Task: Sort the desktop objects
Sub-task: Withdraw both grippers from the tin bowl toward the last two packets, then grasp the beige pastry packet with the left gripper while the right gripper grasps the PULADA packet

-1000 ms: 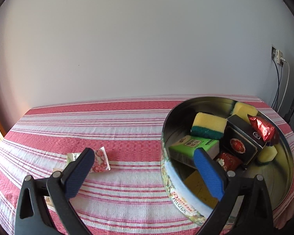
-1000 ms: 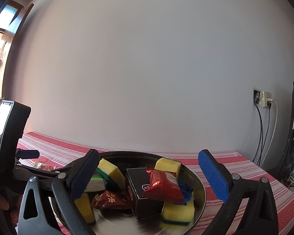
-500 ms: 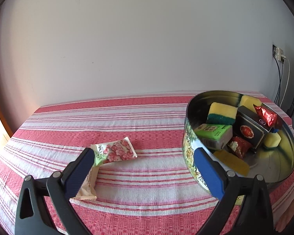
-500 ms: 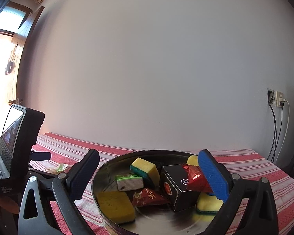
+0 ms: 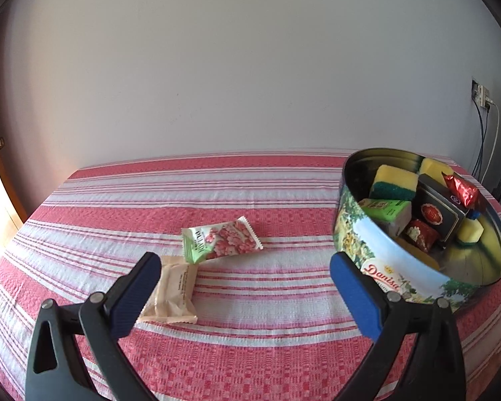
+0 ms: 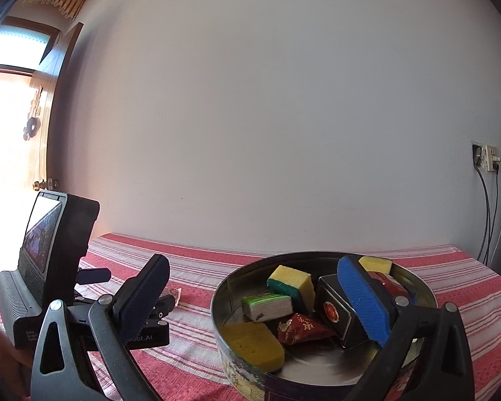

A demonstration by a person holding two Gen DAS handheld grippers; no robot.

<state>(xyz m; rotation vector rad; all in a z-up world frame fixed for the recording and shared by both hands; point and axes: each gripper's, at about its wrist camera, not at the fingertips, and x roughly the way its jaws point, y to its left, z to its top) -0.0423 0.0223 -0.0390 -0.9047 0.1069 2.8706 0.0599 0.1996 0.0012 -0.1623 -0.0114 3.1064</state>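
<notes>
Your left gripper (image 5: pixel 240 277) has pulled back and left since a second ago, so the cookie tin (image 5: pixel 384 267) now sits off to its right. It is spread wide and empty. Two items remain on the striped worktop (image 5: pixel 250 351): the beige packet (image 5: pixel 172 295) touching its left finger and the pink-and-green snack packet (image 5: pixel 222 239) just beyond.

Your right gripper (image 6: pixel 250 300) has risen, also released and empty, above the tin's near rim. Sponges, boxes and the red candy (image 6: pixel 300 329) are already inside.
</notes>
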